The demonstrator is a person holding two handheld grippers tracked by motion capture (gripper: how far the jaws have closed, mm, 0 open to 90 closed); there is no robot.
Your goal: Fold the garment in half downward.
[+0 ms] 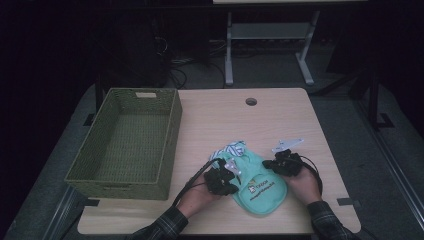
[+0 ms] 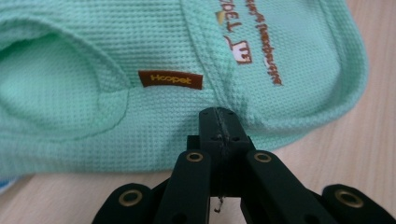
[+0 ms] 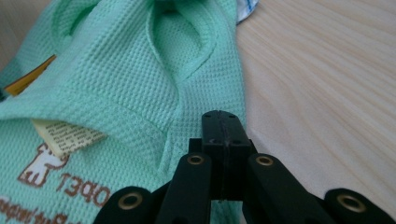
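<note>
A mint-green waffle-knit pet garment (image 1: pixel 261 190) with brown lettering lies flat near the table's front edge. My left gripper (image 1: pixel 234 184) sits at the garment's left side and my right gripper (image 1: pixel 268 165) at its right side. In the left gripper view the jaws are pressed together, and my left gripper (image 2: pixel 219 116) has its tip on the garment (image 2: pixel 116 56) just below a brown "Hoopet" label (image 2: pixel 171 80). In the right gripper view my right gripper (image 3: pixel 223 119) is shut too, its tip at the garment's (image 3: pixel 116 84) hem beside an armhole. I cannot see fabric pinched in either one.
A green woven basket (image 1: pixel 172 130) stands on the table's left half. A blue-and-white striped cloth (image 1: pixel 232 149) pokes out behind the garment. Bare wood (image 3: pixel 327 93) lies right of the garment. A cable hole (image 1: pixel 251 101) is at the back edge.
</note>
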